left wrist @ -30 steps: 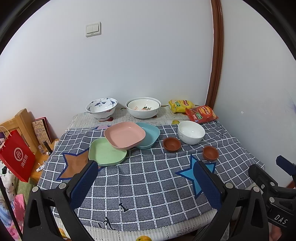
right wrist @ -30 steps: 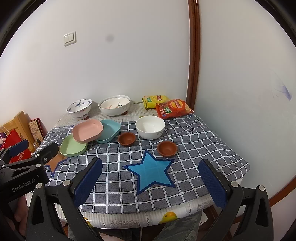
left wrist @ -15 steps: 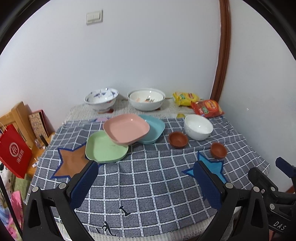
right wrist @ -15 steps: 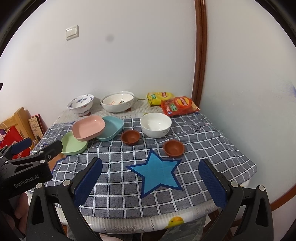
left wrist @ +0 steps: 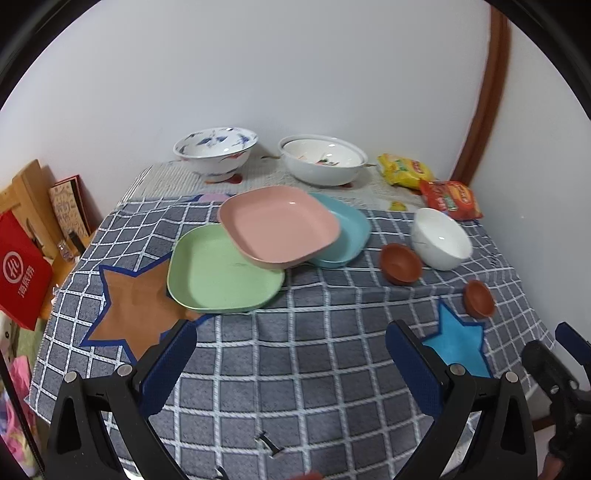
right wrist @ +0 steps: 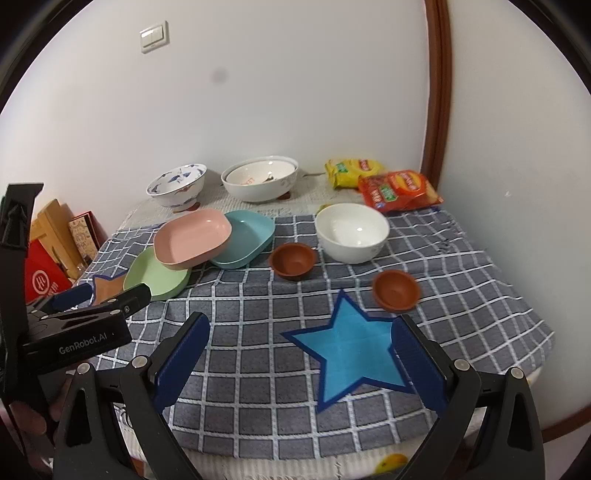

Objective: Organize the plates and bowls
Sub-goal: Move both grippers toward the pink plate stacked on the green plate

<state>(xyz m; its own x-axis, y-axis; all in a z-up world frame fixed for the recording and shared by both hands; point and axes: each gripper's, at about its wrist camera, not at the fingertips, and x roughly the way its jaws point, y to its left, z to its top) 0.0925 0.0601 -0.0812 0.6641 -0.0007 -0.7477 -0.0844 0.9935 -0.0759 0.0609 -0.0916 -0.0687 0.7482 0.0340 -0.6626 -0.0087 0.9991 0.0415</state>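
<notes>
Before me, a grey checked tablecloth (right wrist: 258, 317) sewn with a blue star (right wrist: 354, 354) and a brown star (left wrist: 129, 310) covers the table. Two snack bags, one yellow (right wrist: 352, 171) and one red (right wrist: 400, 192), touch at the far right corner (labels too small to read). A light switch (right wrist: 154, 36) sits on the wall; a red paper bag (left wrist: 18, 273) stands beside the table.
</notes>
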